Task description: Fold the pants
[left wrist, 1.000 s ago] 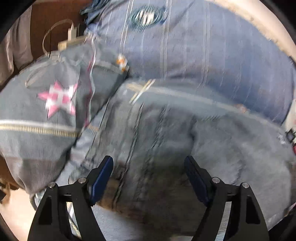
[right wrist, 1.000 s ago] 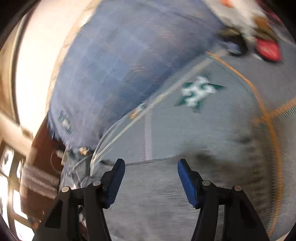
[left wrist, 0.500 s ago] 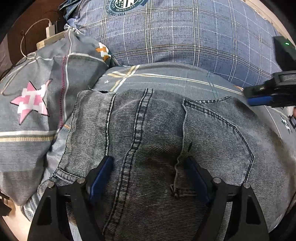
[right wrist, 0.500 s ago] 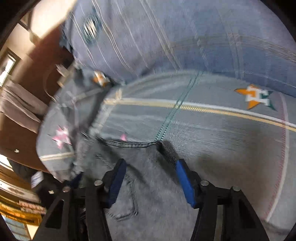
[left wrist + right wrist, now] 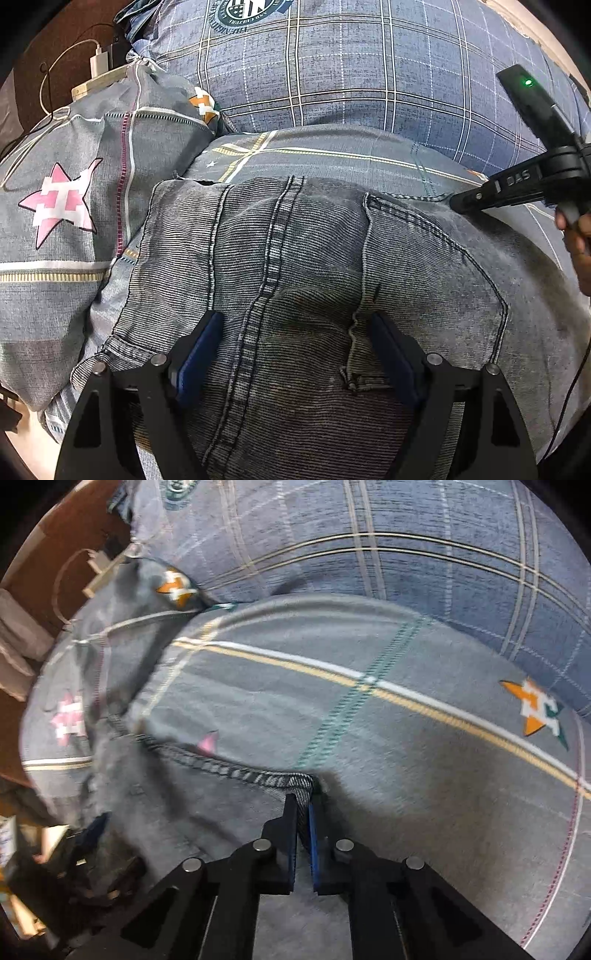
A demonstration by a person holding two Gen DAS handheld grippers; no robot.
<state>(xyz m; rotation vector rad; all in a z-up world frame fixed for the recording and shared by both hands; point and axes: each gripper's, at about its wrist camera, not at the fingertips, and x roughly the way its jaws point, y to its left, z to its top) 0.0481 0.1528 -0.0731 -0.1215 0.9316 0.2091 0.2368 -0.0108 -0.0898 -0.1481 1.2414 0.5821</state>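
Observation:
Grey-blue denim pants (image 5: 314, 240) lie flat on the bed with a back pocket and the centre seam facing up. My left gripper (image 5: 293, 325) is open, its blue pads (image 5: 199, 354) resting on the denim on either side of the seam and a belt loop. My right gripper (image 5: 303, 801) is shut on the far corner of the pants' stitched edge (image 5: 299, 782). In the left wrist view the right gripper (image 5: 461, 201) shows at that corner, with a person's hand (image 5: 580, 251) behind it.
The pants lie on a grey sheet (image 5: 369, 701) with yellow and white stripes and star prints. A grey pillow with a pink star (image 5: 59, 206) lies left, and a blue plaid pillow (image 5: 351, 74) behind. A white charger with its cable (image 5: 98, 62) sits at the far left.
My right gripper swept across the bed to the pants' far corner and closed on its edge. My left gripper sank slightly onto the denim and stayed open.

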